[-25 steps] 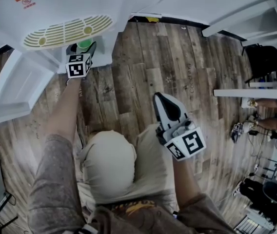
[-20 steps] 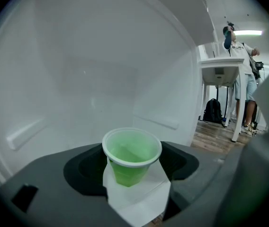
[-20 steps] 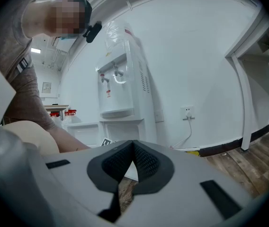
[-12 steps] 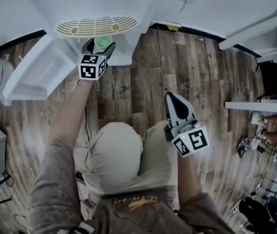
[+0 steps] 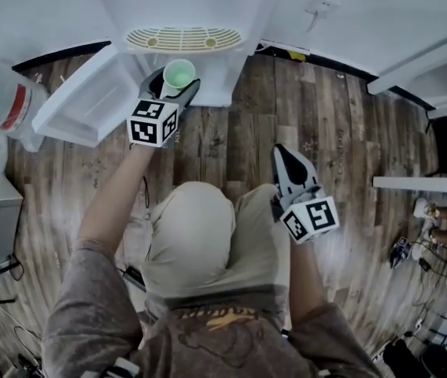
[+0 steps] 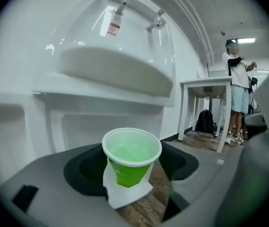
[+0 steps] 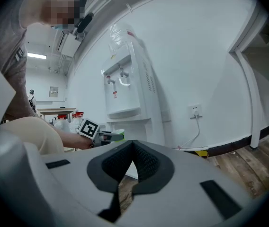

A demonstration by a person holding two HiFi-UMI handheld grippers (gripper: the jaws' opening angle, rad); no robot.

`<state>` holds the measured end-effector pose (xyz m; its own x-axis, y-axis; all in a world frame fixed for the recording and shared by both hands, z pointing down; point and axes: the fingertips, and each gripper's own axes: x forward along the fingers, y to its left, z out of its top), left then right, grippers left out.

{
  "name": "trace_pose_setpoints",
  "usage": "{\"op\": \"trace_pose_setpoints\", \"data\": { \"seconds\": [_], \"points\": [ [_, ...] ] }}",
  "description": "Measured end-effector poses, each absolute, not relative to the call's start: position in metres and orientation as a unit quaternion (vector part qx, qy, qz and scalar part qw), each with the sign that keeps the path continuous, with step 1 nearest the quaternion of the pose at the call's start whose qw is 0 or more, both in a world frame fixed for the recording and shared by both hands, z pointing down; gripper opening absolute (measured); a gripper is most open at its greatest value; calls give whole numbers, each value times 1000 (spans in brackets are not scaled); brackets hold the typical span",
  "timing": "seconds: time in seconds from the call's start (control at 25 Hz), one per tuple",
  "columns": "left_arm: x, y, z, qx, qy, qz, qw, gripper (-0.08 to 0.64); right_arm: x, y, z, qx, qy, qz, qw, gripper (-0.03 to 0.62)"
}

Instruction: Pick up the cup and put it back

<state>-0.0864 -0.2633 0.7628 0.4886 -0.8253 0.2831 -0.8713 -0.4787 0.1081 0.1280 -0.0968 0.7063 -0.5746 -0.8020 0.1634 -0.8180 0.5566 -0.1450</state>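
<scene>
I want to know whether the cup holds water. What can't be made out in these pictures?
- Contents of the green cup: the left gripper view shows only a pale green inside; water cannot be told.
- Cup's base: hidden by the left gripper in the head view.
- Red label on the water dispenser: print too small in both views.
- Bottle: cut off by the head view's left edge.

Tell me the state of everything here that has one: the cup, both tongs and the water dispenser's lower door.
green cup: upright, held clear of the floor in front of the dispenser.
left tongs: closed on the green cup.
right tongs: shut, nothing between them.
dispenser cabinet door: swung open.
</scene>
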Motion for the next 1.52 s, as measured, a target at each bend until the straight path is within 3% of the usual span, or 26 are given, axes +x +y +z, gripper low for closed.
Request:
{"op": "trace_pose_setpoints", "data": {
  "seconds": [0.64, 1.04, 1.52],
  "points": [
    [-80, -157, 686, 878, -464, 77, 86, 339, 130, -88, 703, 455, -885, 97, 38, 2],
    [-102, -119, 698, 866, -479, 72, 123, 339, 124, -84, 704, 451, -887, 93, 42, 2],
    [-107, -96, 708, 858, -495, 67, 119, 339, 124, -85, 705, 452, -887, 91, 41, 2]
  ]
}}
